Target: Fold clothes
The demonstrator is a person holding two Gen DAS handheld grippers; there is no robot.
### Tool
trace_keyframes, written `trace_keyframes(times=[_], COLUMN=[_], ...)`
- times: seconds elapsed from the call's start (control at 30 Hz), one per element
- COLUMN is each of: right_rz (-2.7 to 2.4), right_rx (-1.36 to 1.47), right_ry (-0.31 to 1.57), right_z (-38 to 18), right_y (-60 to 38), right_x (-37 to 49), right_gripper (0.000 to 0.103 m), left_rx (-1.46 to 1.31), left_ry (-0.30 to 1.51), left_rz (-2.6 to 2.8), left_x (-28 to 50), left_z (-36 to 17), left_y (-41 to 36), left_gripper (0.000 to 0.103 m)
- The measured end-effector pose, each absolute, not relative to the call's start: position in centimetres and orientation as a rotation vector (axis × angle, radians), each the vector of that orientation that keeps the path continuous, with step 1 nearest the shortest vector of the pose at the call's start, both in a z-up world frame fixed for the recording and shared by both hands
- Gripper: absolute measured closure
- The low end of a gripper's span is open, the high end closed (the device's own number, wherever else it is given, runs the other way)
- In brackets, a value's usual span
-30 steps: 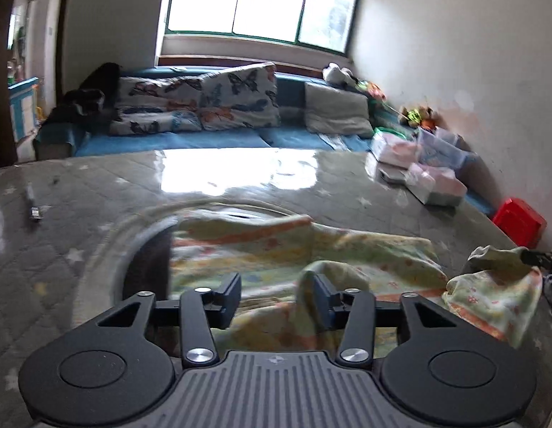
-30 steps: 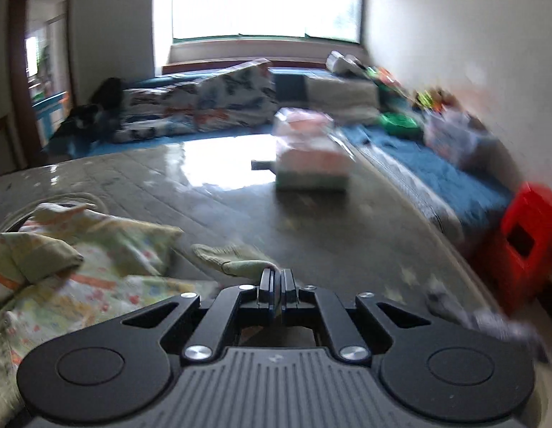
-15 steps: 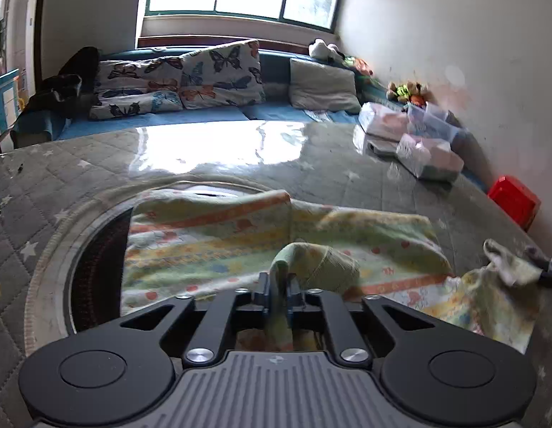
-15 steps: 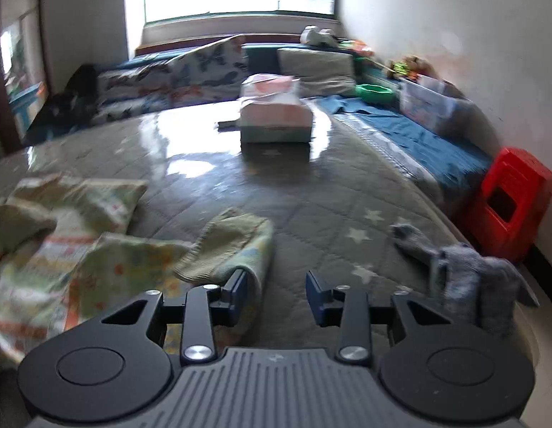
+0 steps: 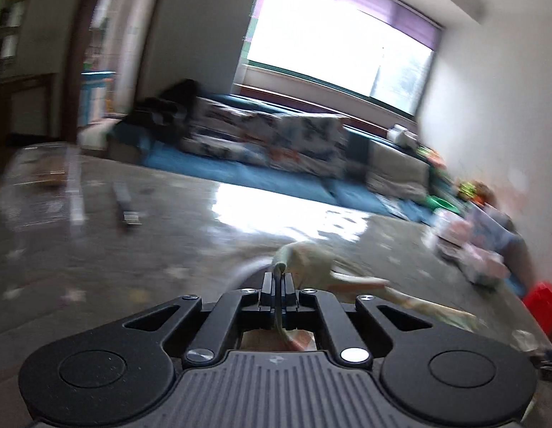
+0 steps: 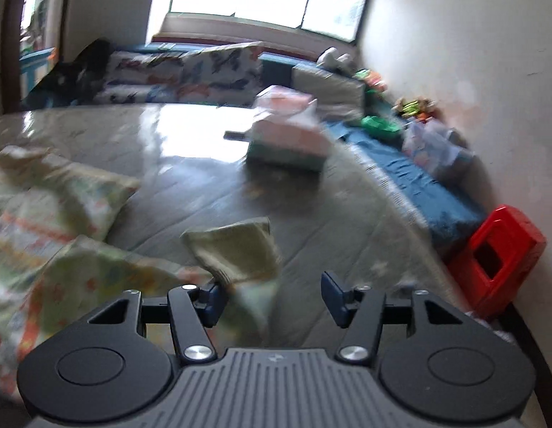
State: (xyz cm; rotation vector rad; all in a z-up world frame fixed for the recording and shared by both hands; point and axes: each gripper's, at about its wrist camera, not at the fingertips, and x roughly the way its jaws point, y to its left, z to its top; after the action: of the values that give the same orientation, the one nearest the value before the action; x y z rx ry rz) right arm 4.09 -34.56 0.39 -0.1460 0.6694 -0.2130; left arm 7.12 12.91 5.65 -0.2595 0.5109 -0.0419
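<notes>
- Left wrist view, heavy motion blur. Left hand-held gripper (image 5: 277, 278) has its jaws clamped together on a fold of the pale green printed garment (image 5: 311, 260); a thin edge of cloth runs down between the fingers toward the camera.
- Rest of the garment trails off to the right, low over the grey quilted table (image 5: 97, 249).
- Far left on the table: a small dark object, too smeared to identify.
- Beyond the table's far edge, patterned cushions (image 5: 268, 142) on a blue bench under a bright window (image 5: 340, 46).
- Right wrist view, sharper. Right hand-held gripper (image 6: 272, 297) has its jaws apart; they have just been opening. A garment corner lies between them, against the left finger; the right finger is clear of it, so nothing is gripped.
- The garment (image 6: 61, 214) spreads across the near left of the table (image 6: 329, 232), with one folded flap standing just beyond the fingers.
- A tissue box (image 6: 286, 135) sits far centre on the table.
- A red stool (image 6: 497, 253) stands on the floor at right, off the table.
</notes>
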Motion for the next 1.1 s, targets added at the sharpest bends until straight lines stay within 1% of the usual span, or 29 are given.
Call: trace_keyframes(times=[0.23,0.43,0.5,0.57,0.6,0.63,0.67,0.7,0.77,0.8,0.83,0.97,1.1], right_rz=[-0.336,-0.151,-0.109,-0.099,-0.094,-0.092,-0.09,-0.088,-0.084,-0.082,-0.08,-0.081,-0.085], right_rx=[-0.104,-0.012,0.007,0.012,0.014,0.018,0.022,0.025,0.033,0.033,0.033,0.033,0.034], right_ry=[0.631,0.676,0.705,0.731,0.744,0.748,0.752,0.756,0.764,0.767,0.77,0.781,0.782], right_z=[2.0,1.6,0.8,0.0,-0.4,-0.5,-0.6,-0.7,-0.9,-0.9,-0.9,-1.3,-1.5], right_y=[-37.9,-36.4,-35.6,-35.1,-34.9,-34.9,-34.8,-34.8,-34.7,-34.8,-34.8,-34.8,-34.9], right_x=[4.1,3.1,3.1,3.2,3.3,3.2,3.1,3.1,3.0,3.0,3.0,3.5,3.7], right_gripper=[0.045,0.044,0.044,0.044,0.044,0.044,0.044,0.043,0.042,0.041,0.041,0.04,0.037], left_rx=[-0.32,-0.353,-0.358,-0.35,-0.336,-0.321,-0.294,-0.266,-0.182,-0.14,-0.1,-0.017,0.035], left_ry=[0.529,0.581,0.575,0.562,0.552,0.543,0.54,0.538,0.558,0.567,0.577,0.64,0.69], left_rz=[0.155,0.199,0.176,0.158,0.151,0.145,0.147,0.149,0.157,0.161,0.166,0.204,0.268], left_x=[4.2,2.5,2.3,2.3,2.5,2.7,2.9,3.2,4.0,4.3,4.7,6.0,7.0], left_z=[4.0,2.8,3.2,3.9,4.2,4.6,4.7,4.9,4.5,4.3,4.1,2.2,0.4], left_y=[19.6,21.4,20.7,19.7,19.0,18.3,17.7,17.0,15.9,15.3,14.8,14.0,14.8], left_gripper=[0.101,0.101,0.096,0.084,0.08,0.065,0.047,0.043,0.039,0.035,0.029,0.028,0.028])
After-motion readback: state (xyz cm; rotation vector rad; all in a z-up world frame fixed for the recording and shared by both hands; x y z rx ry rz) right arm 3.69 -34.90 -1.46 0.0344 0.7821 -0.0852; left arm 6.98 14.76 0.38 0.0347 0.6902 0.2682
